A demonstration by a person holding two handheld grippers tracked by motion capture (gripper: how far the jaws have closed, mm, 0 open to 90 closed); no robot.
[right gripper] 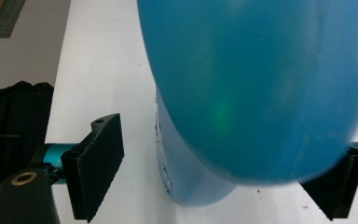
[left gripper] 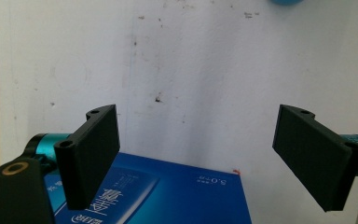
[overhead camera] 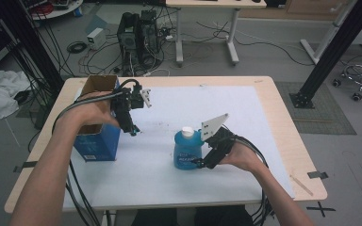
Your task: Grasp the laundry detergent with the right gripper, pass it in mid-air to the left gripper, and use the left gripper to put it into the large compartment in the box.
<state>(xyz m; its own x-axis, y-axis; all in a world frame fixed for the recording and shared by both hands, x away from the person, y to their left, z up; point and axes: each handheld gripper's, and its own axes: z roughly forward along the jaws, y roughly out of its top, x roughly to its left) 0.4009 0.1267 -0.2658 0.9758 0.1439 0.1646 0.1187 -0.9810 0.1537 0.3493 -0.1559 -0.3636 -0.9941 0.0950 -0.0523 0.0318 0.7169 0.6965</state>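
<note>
While jaws gape — right gripper (overhead camera: 201, 162) beside bottle (overhead camera: 186, 149)

Even, diffuse light; high view soft and low in detail, shadows faint. White mat (left gripper: 191, 70) bright, near washed out. Bottle (right gripper: 261, 84) badly out of focus, with a small greenish glint, possibly a reflection.

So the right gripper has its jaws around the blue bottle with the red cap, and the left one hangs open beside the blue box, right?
Nearly. The blue bottle's cap is white, not red, as the high view shows. The rest holds: the right gripper's jaws stand around it, and the left gripper hangs open beside the blue box.
</note>
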